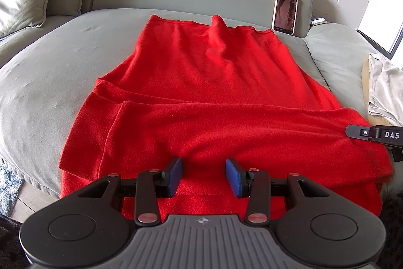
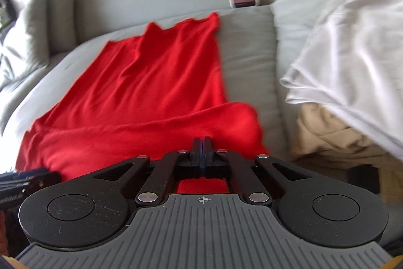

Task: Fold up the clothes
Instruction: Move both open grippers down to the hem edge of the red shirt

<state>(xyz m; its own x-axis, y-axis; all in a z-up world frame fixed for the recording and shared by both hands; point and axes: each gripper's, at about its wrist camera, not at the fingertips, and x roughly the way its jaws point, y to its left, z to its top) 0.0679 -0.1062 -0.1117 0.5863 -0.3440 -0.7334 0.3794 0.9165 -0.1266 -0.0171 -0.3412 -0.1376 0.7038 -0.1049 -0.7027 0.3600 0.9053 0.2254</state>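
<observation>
Presently: red garment (image 1: 201,82), fuzzy fleece-like knit, spread on grey sofa cushion (image 1: 50,72), near hem doubled into a soft ridge; left hand-held gripper (image 1: 204,177) spread above the hem at 6 o'clock; right hand-held gripper (image 2: 203,145) pressed together (cloth pinched? cannot tell); risk: a one-sided pull skews the fold, likely dragging thick cloth off the edge.

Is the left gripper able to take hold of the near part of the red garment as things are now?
Probably yes. The left gripper is open and sits right over the near fold of the red garment, with nothing between its fingers and the fabric.
</observation>
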